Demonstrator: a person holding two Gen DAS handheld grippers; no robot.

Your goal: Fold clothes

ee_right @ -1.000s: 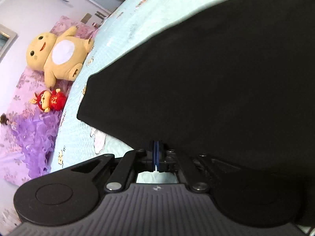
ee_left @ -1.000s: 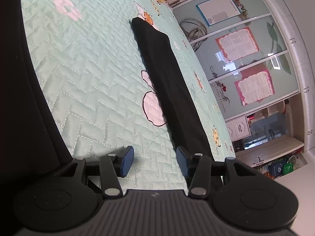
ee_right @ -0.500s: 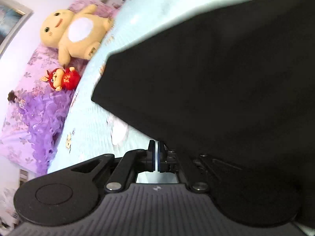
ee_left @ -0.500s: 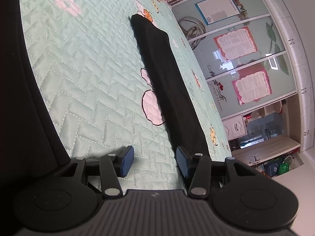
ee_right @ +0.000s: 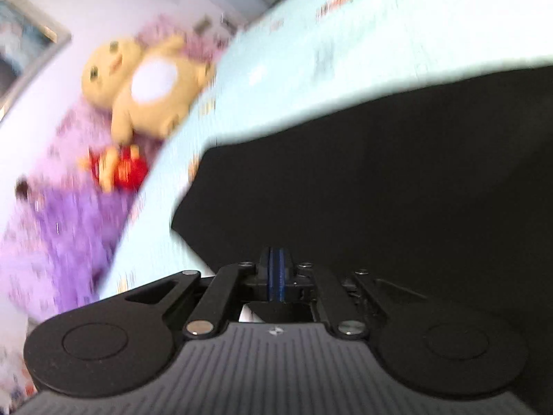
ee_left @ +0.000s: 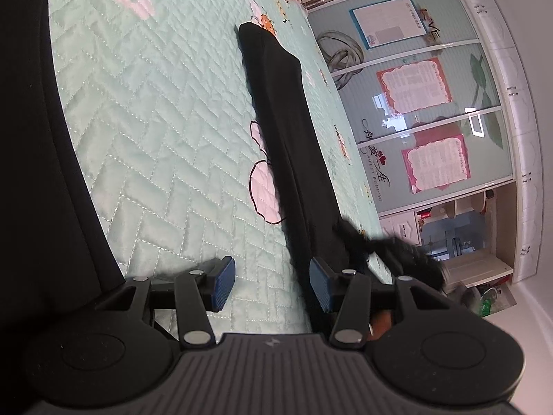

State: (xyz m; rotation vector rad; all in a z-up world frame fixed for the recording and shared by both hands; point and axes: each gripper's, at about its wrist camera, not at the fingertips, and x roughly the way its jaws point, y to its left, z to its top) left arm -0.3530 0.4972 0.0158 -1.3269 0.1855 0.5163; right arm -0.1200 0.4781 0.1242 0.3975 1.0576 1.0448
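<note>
Across the lower part of the left wrist view, the left gripper [ee_left: 271, 285] is hovering with its jaws standing moderately apart over the mint-green quilted bedspread [ee_left: 166, 131], and nothing is sitting between its blue pads [ee_left: 221, 285]. Just beyond the right-hand pad, a long strip of the black garment [ee_left: 293, 145] is running from the lower centre up toward the top centre of the frame, lying on the bedspread and covering part of a pink cartoon print [ee_left: 264, 190]. More black cloth is filling the whole left edge of that frame. At the lower right of the strip, a blurred dark shape is showing near the edge of the bed, and what it is cannot be told. Behind the bed, at the right of the frame, glass wardrobe doors [ee_left: 425, 103] with pink posters are standing

Low in the centre of the right wrist view, the right gripper [ee_right: 275, 278] is showing its blue pads pressed together, and the black garment [ee_right: 397, 190] is spreading from right behind them over the right and centre of the frame; whether cloth is pinched between the pads cannot be told. At the upper left, blurred, a yellow plush toy [ee_right: 145, 86] is lying on a purple floral cover [ee_right: 58, 214], with a small red doll [ee_right: 121, 171] just below it
</note>
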